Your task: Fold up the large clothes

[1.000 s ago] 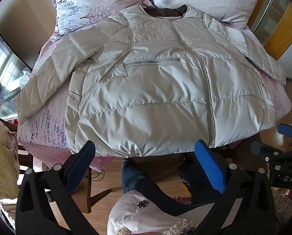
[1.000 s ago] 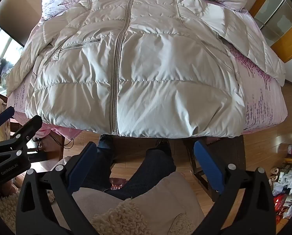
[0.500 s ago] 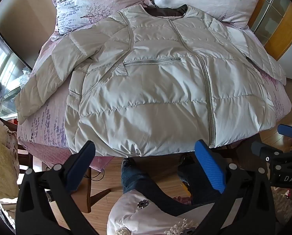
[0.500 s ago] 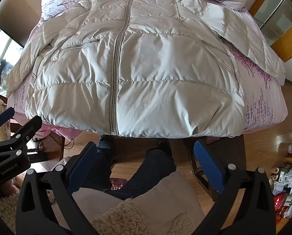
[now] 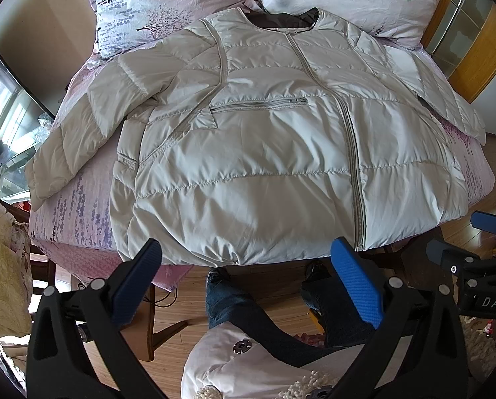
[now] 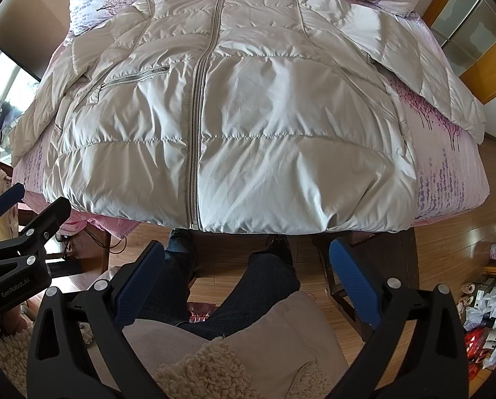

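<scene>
Nothing has moved over the last second: my left gripper [image 5: 244, 259] and right gripper [image 6: 246, 261] hang spread wide and empty just short of the hem. The puffer jacket [image 5: 281, 139] lies zipped, front up, sleeves splayed on the bed [image 5: 81, 206], so I judge I'm sizing up the first fold.

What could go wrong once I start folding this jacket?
The puffy beige quilted jacket has its hem at the near edge of the pink floral bedsheet, so a tug toward you may slide it off. The sleeve trails toward the bed's side edge and may drag. Both open tongs, left and right, may pinch only slippery shell.
</scene>
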### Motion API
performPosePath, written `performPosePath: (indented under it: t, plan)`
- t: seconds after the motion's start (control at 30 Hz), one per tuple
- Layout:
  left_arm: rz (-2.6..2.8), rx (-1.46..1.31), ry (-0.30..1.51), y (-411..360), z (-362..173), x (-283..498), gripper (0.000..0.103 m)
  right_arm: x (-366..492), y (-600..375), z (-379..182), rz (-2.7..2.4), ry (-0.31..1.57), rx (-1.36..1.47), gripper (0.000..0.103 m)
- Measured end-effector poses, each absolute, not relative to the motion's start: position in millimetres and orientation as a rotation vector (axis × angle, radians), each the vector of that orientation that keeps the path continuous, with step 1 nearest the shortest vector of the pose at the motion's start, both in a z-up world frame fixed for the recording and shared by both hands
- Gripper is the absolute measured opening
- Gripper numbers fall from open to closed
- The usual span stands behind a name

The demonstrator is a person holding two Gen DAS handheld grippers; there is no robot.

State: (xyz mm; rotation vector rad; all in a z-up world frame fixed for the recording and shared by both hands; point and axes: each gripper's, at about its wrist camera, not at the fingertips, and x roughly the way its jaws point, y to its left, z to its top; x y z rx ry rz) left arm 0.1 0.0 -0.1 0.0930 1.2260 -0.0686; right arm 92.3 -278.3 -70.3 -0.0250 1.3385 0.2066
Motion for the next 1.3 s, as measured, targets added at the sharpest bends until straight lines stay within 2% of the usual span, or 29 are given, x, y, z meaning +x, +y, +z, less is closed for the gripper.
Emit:
performPosePath:
  t: [1.3]
  plan:
    - [-0.073,0.091,1.23,-1.3,-2.0,0.9,0.101,94.4,-279.0,-73.4,0.204,1.343,-0.022,0.101]
